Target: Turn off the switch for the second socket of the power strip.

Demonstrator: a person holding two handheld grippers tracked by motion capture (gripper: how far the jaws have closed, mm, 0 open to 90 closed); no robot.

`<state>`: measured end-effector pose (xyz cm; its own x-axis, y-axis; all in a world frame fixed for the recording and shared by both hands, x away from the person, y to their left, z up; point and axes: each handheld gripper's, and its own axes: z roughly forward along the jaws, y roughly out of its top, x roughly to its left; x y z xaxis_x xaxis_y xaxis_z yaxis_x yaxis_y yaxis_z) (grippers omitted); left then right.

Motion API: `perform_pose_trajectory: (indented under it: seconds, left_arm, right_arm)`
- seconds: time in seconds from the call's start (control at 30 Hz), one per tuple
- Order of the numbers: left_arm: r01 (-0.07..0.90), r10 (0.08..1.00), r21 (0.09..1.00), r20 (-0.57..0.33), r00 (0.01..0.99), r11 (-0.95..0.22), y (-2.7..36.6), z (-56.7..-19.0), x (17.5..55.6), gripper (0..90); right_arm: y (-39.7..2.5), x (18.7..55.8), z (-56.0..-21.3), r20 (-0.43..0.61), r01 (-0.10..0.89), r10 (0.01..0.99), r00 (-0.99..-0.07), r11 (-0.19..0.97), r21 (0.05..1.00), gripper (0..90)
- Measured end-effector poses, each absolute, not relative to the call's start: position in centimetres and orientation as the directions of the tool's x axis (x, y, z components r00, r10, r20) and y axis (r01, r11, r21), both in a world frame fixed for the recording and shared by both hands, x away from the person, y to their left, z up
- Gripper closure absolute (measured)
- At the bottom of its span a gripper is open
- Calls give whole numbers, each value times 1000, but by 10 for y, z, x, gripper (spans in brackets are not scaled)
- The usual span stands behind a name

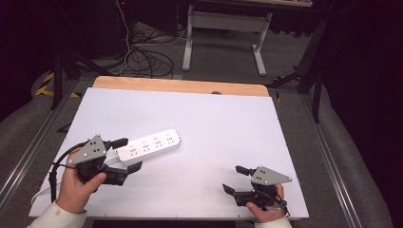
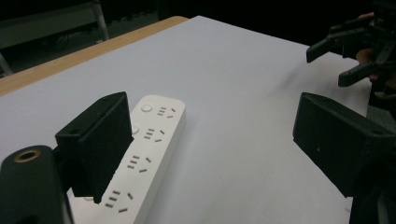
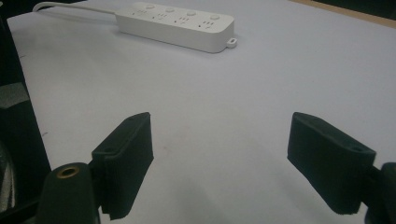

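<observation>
— where is the power strip (image 1: pixel 148 146) sitting right now?

— it's lying flat on the white desk (image 1: pixel 214 123), left of the middle, its long body running at a slant with the far end pointing away and to the right. its white cord (image 3: pixel 70 8) is trailing off the near end toward your left hand (image 1: pixel 76 186).

— and what are your left tongs (image 1: pixel 127 154) doing?

— you're holding them spread wide over the near end of the strip, one jaw on each side of it in the high view. in the left gripper view the strip (image 2: pixel 142 158) is lying beside the left jaw and partly behind it — whether the jaw is touching it, i cannot tell.

— and the right tongs (image 1: pixel 236 178)?

— they're gaping open too, gripping nothing, hovering near the front right part of the desk, well apart from the strip. in the right gripper view bare white desk is showing between the jaws, with the strip (image 3: pixel 175 19) lying far ahead.
</observation>
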<state>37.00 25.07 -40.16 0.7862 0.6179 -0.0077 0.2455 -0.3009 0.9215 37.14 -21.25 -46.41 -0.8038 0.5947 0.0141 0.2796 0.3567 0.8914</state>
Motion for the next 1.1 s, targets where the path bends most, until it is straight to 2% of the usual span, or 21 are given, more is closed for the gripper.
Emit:
perform_pose_trajectory:
  seconds: [0.23, 0.33, 0.5, 0.63, 0.83, 0.97, 1.1]
  left_arm:
    - [271, 642, 933, -57, 764, -239, 267, -425, 358, 98]
    - [287, 656, 933, -79, 751, -217, 271, -434, 354, 93]
    - [295, 685, 915, -29, 728, -275, 273, -445, 350, 88]
    - [318, 680, 896, -25, 733, -310, 273, -453, 347, 88]
    - [356, 676, 886, -67, 733, -297, 277, -473, 347, 88]
    - [335, 670, 890, -47, 741, -309, 279, -480, 347, 88]
    - [351, 640, 891, -93, 763, -289, 278, -487, 347, 88]
  right_arm:
    - [-213, 371, -464, 16, 279, 594, -804, 353, 893, 227]
    - [-213, 370, -463, 14, 266, 573, -820, 359, 895, 198]
    - [-213, 369, -463, 15, 261, 562, -827, 359, 896, 186]
    - [-214, 369, -463, 17, 259, 559, -829, 357, 898, 183]
    - [-214, 369, -463, 16, 258, 555, -832, 360, 897, 181]
    - [-214, 369, -463, 17, 256, 550, -835, 361, 897, 179]
    - [-214, 369, -463, 16, 255, 547, -837, 364, 896, 179]
